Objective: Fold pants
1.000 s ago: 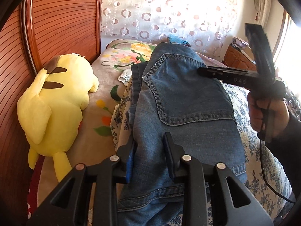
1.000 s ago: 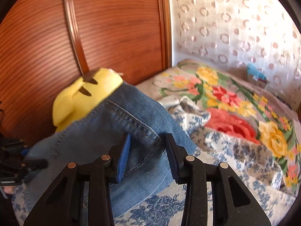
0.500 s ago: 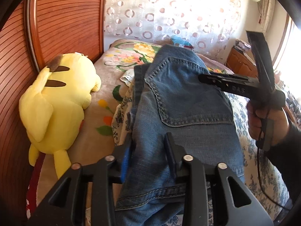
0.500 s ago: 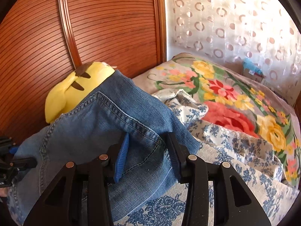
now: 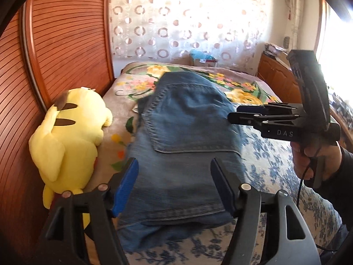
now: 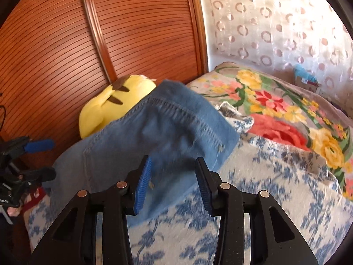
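Note:
Folded blue jeans (image 5: 187, 145) lie on the bed, back pocket up. My left gripper (image 5: 174, 184) hovers over their near end. Its jaws are opening and stand wide, and the denim lies below them without touching the pads. The same gripper shows at the left edge of the right wrist view (image 6: 42, 160). My right gripper (image 6: 173, 176) is open above the jeans' (image 6: 141, 137) side edge, with blurred denim behind the gap and nothing pinched. From the left wrist view, the right gripper (image 5: 239, 113) is held in a hand (image 5: 315, 161) at the jeans' right edge.
A yellow plush toy (image 5: 70, 137) lies left of the jeans, against the ribbed wooden headboard (image 5: 61, 44). Beneath the jeans is a blue-flowered sheet (image 5: 271, 172), with a bright floral blanket (image 6: 282, 110) beyond it. A curtain and a wooden cabinet (image 5: 278, 79) stand at the far side.
My left gripper's jaws have spread wide off the denim and the gripper has lifted back. The jeans have settled flat. My right gripper has slid from over the jeans to their right edge.

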Available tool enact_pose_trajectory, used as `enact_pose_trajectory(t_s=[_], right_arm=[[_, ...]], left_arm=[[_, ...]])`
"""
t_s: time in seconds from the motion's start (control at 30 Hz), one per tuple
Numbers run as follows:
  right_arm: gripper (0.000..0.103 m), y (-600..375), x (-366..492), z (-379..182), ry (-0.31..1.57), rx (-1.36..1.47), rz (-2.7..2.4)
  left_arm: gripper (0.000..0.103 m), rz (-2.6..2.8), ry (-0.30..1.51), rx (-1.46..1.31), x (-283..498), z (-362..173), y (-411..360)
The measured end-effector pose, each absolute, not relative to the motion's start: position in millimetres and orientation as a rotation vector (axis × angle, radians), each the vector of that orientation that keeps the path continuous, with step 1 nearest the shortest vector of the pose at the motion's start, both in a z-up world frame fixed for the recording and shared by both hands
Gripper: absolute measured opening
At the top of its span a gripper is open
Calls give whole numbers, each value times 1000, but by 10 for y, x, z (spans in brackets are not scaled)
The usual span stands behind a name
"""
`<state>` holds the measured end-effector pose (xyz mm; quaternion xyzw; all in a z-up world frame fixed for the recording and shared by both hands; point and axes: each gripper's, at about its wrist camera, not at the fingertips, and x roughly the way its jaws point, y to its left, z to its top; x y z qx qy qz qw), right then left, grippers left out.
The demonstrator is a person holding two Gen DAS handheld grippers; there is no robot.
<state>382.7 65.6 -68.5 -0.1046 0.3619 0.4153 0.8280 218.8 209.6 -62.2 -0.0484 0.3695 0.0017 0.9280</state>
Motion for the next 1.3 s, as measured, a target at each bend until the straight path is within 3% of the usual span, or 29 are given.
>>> enact_pose_trajectory(t_s=[0.47,1.13,1.23,1.3], right_arm=[[41,748,3537,-877,801,-269,949],[45,386,3363,-861,777,-248,860],[45,196,3307,-807,762,-237,828],[45,91,3270,-764,752,-228,808]], left_arm=[[68,10,822,-112,2234,-946,1972],[71,13,778,-99,2140,-821,1830],[75,8,761,-80,2118,-777,1730],[84,-4,746,-70,2094,-744,1626]])
